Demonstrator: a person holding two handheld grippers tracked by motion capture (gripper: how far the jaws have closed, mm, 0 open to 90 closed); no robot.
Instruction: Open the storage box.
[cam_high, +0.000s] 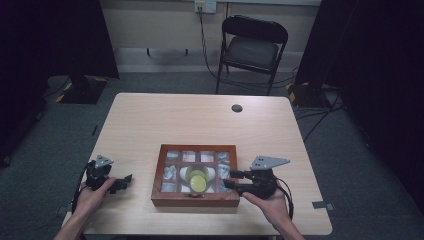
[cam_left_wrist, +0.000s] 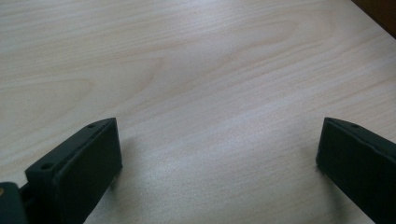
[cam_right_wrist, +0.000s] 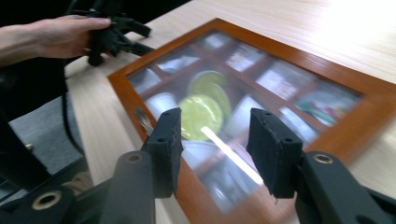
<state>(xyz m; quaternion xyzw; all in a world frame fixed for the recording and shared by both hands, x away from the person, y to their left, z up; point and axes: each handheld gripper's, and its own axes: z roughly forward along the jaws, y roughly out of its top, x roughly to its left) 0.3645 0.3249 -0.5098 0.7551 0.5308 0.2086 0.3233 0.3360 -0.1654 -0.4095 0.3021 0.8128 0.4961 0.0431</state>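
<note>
A brown wooden box (cam_high: 196, 201) with a glass lid over several small compartments sits near the table's front edge. A white cup-like thing with a yellow-green round face (cam_high: 198, 181) shows at its middle, also as a yellow-green disc (cam_right_wrist: 200, 111) in the right gripper view. My right gripper (cam_high: 231, 179) hovers at the box's right side, pointing left over the glass; its jaws (cam_right_wrist: 215, 135) stand apart with nothing between them. My left gripper (cam_high: 124, 182) rests left of the box, wide open (cam_left_wrist: 219, 154) over bare tabletop. That left gripper (cam_right_wrist: 123, 35) is in a hand in the right gripper view.
The light wooden table (cam_high: 200, 120) has a small dark round grommet (cam_high: 237, 108) at the back. A black folding chair (cam_high: 252, 47) stands behind the table. A metal latch (cam_right_wrist: 142, 119) sits on the box's front edge. Cables trail from both grippers over the table's front.
</note>
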